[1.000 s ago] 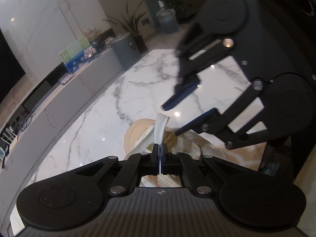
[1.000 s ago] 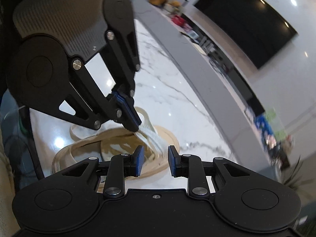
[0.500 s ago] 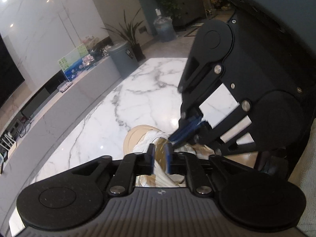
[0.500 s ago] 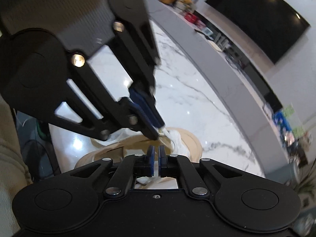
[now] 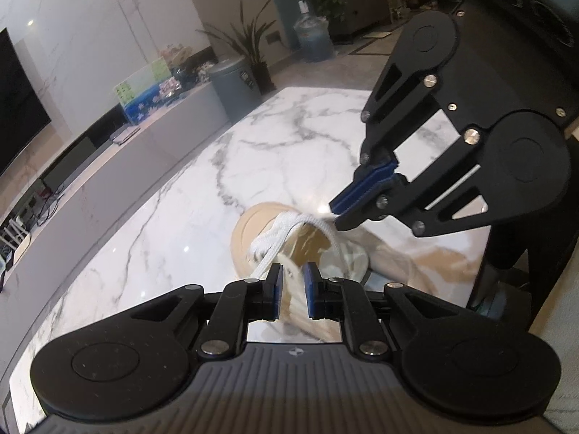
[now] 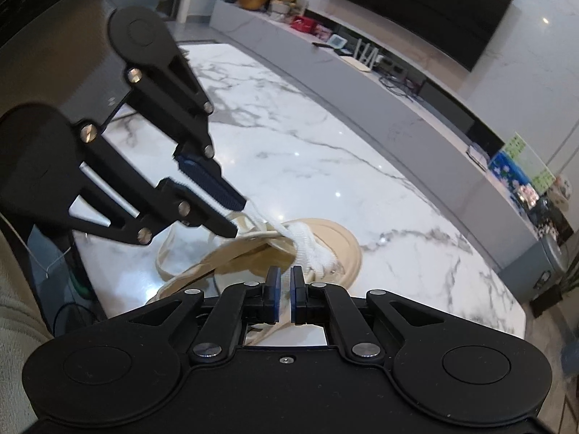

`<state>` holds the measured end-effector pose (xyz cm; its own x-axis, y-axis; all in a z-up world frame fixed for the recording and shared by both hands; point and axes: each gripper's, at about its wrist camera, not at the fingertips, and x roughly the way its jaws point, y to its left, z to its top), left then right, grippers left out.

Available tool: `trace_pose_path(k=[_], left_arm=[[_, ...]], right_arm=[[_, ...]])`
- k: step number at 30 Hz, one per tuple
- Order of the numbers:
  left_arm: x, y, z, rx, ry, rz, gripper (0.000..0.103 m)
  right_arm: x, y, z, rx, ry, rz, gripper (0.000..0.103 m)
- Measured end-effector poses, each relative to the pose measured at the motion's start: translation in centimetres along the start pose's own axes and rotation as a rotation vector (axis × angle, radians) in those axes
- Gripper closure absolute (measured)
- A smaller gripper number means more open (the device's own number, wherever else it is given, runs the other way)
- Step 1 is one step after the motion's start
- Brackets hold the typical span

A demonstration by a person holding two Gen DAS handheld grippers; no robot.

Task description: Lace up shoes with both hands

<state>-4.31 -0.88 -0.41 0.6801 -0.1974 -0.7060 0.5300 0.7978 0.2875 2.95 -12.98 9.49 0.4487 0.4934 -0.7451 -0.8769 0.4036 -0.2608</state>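
A beige shoe (image 5: 249,228) (image 6: 345,249) lies on the white marble table (image 5: 163,235) (image 6: 307,152), its flat white lace (image 5: 278,235) (image 6: 307,249) bunched over the front eyelets. In its own view my left gripper (image 5: 292,289) stands open by a narrow gap just over the shoe, and the lace passes beside its left finger. From the right wrist view the left gripper (image 6: 237,217) hovers at the lace end. My right gripper (image 6: 286,291) (image 5: 334,213) is shut on a strand of the lace, which runs taut from its tips to the shoe.
A long grey low cabinet (image 6: 416,83) with a dark television (image 6: 416,3) above it runs past the table's far edge. A grey bin (image 5: 235,79), plants and a water bottle (image 5: 313,36) stand on the floor beyond. A beige sleeve (image 6: 18,311) shows at the left.
My left gripper was shut on the lace a second ago and has opened. My right gripper, open then, moved in, shut on the lace and now pulls it away.
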Motion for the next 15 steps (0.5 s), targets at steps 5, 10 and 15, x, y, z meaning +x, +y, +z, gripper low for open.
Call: trace_pose_path(k=[5,10,15], left_arm=[[0.3,0.0,0.4,0.031,-0.010,0.002,0.089],[1.4,0.1,1.4,0.096,-0.012,0.006,0.084],[3.2,-0.2,2.5,0.200,0.008,-0.004,0.084]], right_arm=[[0.0,0.1,-0.5,0.015,0.008,-0.005,0.087],[0.0,0.2,-1.0,0.029,0.015,-0.010,0.087],[0.0,0.3,-1.5,0.044,0.023,-0.015,0.084]])
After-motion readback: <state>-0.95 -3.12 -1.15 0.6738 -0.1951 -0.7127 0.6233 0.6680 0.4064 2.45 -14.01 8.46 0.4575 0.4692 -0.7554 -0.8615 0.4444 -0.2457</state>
